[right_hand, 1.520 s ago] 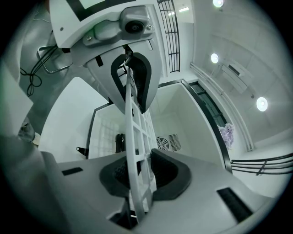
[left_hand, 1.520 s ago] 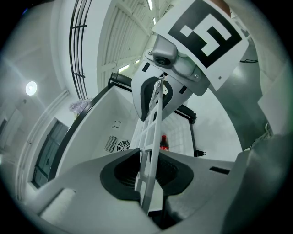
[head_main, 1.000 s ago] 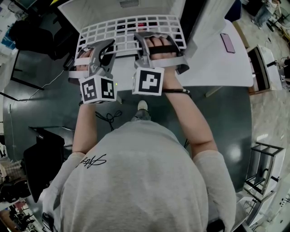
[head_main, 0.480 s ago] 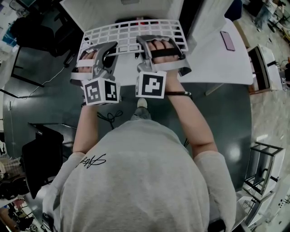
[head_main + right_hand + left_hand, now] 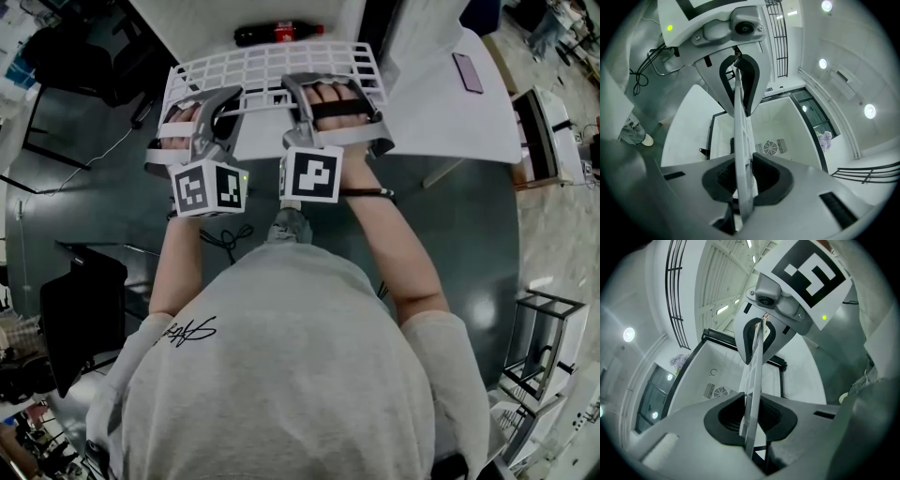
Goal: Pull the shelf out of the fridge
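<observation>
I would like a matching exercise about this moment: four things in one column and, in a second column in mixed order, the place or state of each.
Things:
1. shelf
2. bottle
3. phone
4. right gripper

Places or states:
a. lies flat on the white surface at the right
b. white grid, gripped at its near edge
c. shut on the edge of the shelf
d. lies on its side beyond the far edge of the shelf

Right pairs: 1-b; 2-d; 3-a; 4-c
</observation>
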The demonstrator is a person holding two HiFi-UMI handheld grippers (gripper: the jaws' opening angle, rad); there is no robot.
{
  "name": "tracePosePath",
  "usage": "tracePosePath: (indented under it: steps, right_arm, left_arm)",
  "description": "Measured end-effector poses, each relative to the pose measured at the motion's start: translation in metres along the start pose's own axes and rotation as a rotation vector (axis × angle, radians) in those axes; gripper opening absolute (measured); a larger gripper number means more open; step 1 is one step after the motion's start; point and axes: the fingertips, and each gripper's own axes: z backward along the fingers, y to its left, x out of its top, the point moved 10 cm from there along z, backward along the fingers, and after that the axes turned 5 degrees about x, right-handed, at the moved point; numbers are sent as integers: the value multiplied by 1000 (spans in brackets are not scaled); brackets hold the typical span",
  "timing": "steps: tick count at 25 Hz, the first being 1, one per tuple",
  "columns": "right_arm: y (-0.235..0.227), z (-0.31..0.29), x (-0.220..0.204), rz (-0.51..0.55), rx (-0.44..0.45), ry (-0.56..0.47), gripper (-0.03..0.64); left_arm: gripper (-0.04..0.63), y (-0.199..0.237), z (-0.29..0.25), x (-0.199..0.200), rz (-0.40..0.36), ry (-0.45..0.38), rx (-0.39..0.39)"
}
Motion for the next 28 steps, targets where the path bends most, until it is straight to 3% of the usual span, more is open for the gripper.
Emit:
tracePosePath:
  steps: [28]
  right_arm:
    - [62,73,7,-10,61,-31,46]
  left_arm:
    - [49,-61,71,29,22,34,-35]
